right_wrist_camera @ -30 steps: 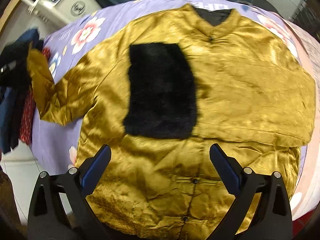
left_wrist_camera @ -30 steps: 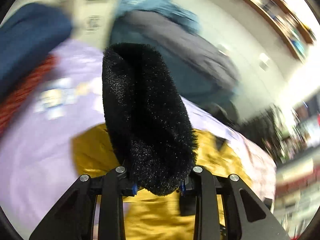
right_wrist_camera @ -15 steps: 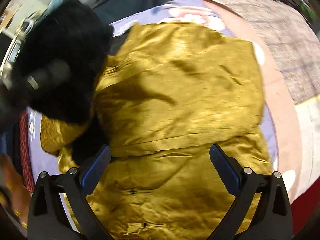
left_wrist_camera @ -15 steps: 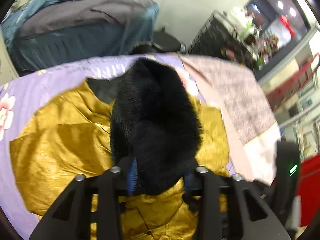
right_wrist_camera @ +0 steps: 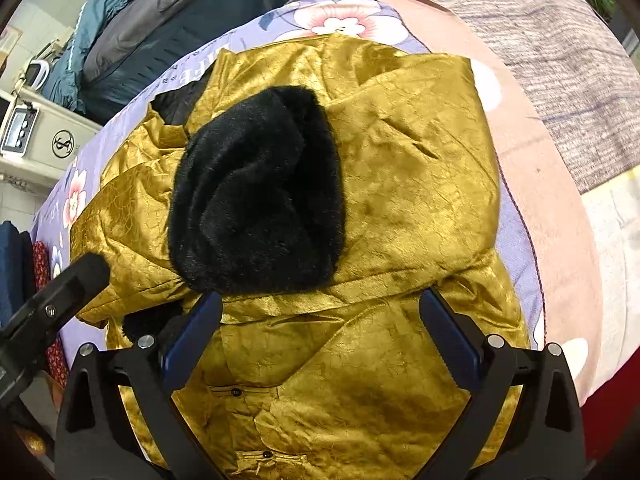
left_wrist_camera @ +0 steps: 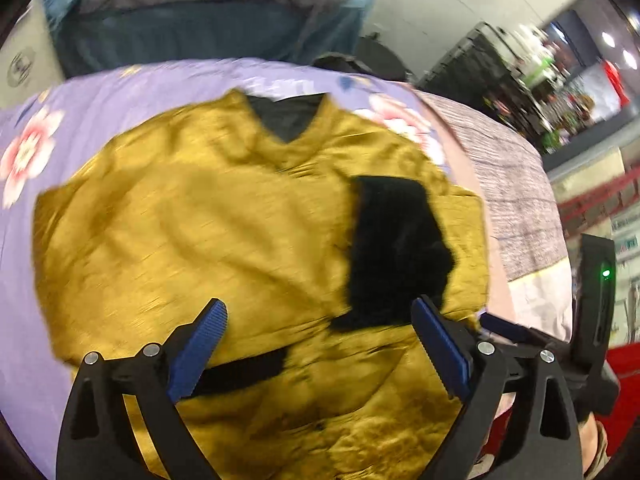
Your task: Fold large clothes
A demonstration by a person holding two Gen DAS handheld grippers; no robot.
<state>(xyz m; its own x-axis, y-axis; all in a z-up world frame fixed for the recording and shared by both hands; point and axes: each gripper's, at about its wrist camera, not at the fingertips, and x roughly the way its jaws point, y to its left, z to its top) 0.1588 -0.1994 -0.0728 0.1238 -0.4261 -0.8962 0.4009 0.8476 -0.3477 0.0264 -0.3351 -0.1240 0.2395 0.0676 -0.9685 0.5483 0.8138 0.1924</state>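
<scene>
Gold jacket [left_wrist_camera: 224, 240] lies spread front-up on a table covered by a lavender floral cloth [left_wrist_camera: 120, 92], collar toward the far side. A black lining [left_wrist_camera: 288, 114] shows inside the open neckline. Both sleeves are folded inward across the body. The black fur cuff [left_wrist_camera: 394, 248] of one sleeve rests on the chest area, on the right half of the garment in the left wrist view. In the right wrist view the same fur cuff [right_wrist_camera: 256, 192] sits near the middle of the jacket [right_wrist_camera: 400, 184], bunched and slightly raised, touching the gold fabric beneath it. A row of small dark buttons [right_wrist_camera: 236, 392] runs along the front closure near the hem.

Left gripper [left_wrist_camera: 316, 344]: the fingers stand wide apart and grip nothing. They hover above the lower front of the jacket, with the fur cuff just beyond the right-hand finger.

Right gripper [right_wrist_camera: 318, 340]: the fingers stand wide apart and grip nothing. They hover above the lower front panel, just below the fur cuff.

A pink and grey striped cloth [right_wrist_camera: 560, 80] covers the table beside the lavender cloth [right_wrist_camera: 352, 20]. Dark blue and grey garments [right_wrist_camera: 160, 28] are piled beyond the far edge of the table. A cream-coloured appliance [right_wrist_camera: 44, 140] stands at the left in the right wrist view.
</scene>
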